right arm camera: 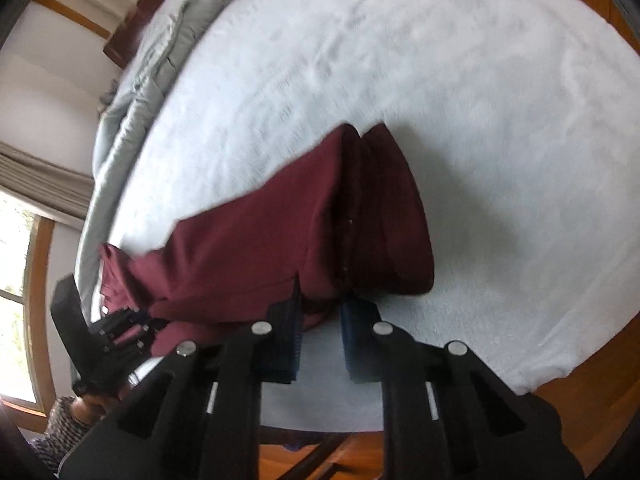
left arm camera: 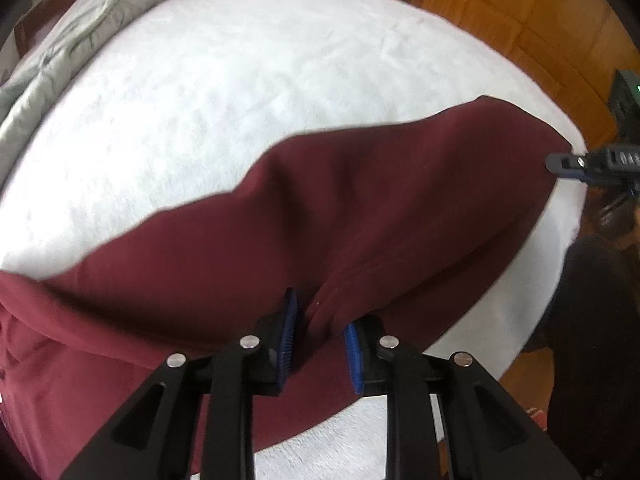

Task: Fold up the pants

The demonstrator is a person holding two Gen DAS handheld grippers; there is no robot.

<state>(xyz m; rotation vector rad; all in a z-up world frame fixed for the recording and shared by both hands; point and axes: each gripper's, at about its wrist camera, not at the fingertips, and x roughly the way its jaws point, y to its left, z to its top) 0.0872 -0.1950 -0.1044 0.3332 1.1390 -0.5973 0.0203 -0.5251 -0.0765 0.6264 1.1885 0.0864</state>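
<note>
Soft, limp maroon pants lie across a white bed, centre frame. Left gripper pinches a fold; right gripper clamps the cloth's near edge. Best gripped at hems.

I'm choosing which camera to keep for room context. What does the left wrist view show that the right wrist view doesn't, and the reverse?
Only the left wrist view: the right gripper seen from the side, at the right end of the pants.
Only the right wrist view: a window, curtains, and the left gripper in a hand with a patterned sleeve.
Both: the maroon pants on the white bed cover, a grey duvet bunched beyond, and cloth between that camera's own blue pads.
</note>
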